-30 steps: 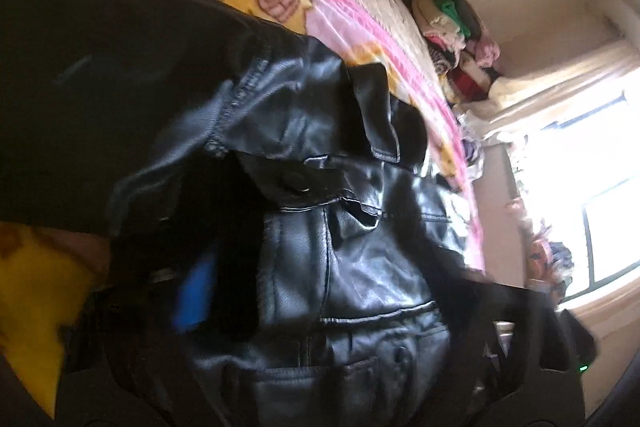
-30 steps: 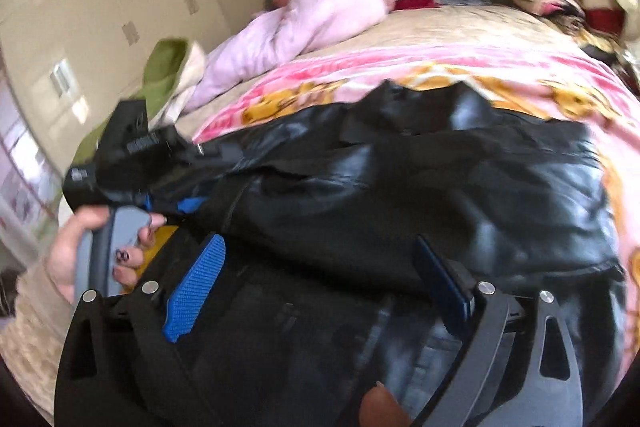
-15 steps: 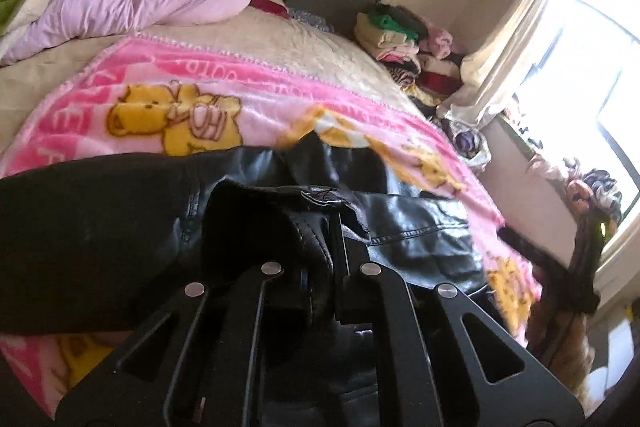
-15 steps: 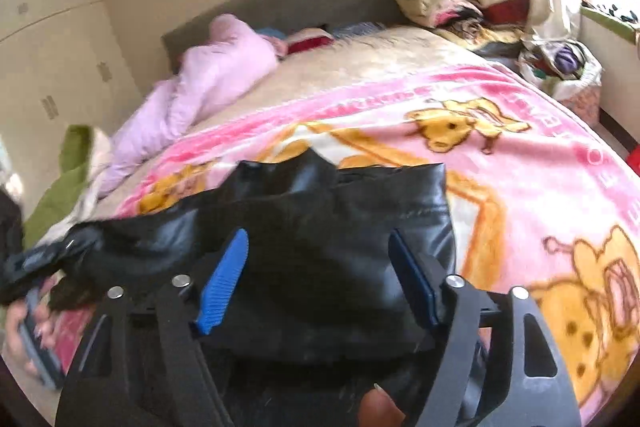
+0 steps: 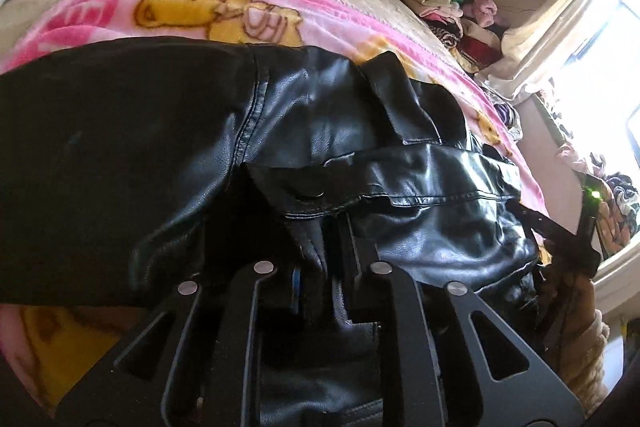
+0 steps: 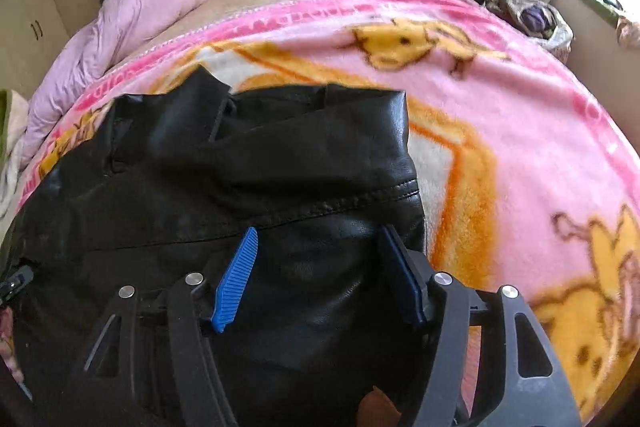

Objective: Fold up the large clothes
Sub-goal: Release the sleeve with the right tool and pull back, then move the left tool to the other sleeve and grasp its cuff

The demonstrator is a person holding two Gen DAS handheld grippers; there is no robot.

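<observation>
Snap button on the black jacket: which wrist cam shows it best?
Left wrist: the snap button sits mid-frame on a flap of the black leather jacket, just beyond the fingers. Right wrist shows only plain jacket panels and a seam, no snap.

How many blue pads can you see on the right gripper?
2. One ribbed blue pad on the left finger, one darker blue pad on the right, both over the black leather jacket. None seems hidden.

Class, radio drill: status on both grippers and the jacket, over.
Left gripper jaws opening slightly, jacket fold between them. Right gripper open over black leather jacket. Jacket on pink blanket. Nothing in the way.
</observation>
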